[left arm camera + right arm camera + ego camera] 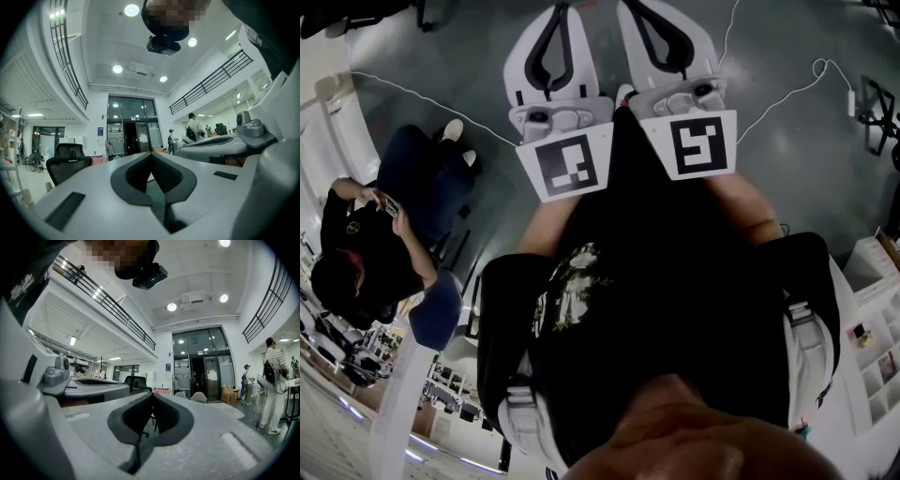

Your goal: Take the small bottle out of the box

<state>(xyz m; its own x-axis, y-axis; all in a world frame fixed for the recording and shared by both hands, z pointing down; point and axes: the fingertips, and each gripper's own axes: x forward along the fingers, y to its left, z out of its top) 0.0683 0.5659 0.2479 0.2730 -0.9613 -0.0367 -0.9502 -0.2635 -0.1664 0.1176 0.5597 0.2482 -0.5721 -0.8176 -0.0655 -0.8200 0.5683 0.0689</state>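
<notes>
**Setting.** A large hall with a grey floor (787,141) and glass doors (129,126) at the far end. The head view looks down the operator's own black shirt (675,281), which fills the middle of that view.

**Grippers.** The left gripper (151,154) and the right gripper (152,393) are held side by side close to the chest, both pointing level into the room. Each has its jaws closed tip to tip with nothing between them.

**Task items.** Neither the small bottle nor the box appears in any view, so their position cannot be stated. Cardboard cartons (229,394) stand by the doors, well away. Whether they bear on the task cannot be told.

**Step in hand (judgement).** The task has not begun, and this reads as a ready stance. The next move calls for finding the box and bringing it into view. One gripper must then be tipped down toward it and its jaws opened before it reaches in.

**Surroundings and obstructions.**
- A seated person (366,234) is near the operator's left side.
- A standing person with a backpack (272,380) is off to the right, well apart.
- An office chair (68,161) stands ahead.
- A white cable (787,94) trails over the floor ahead on the right. It is a likely trip point if the operator steps forward.
</notes>
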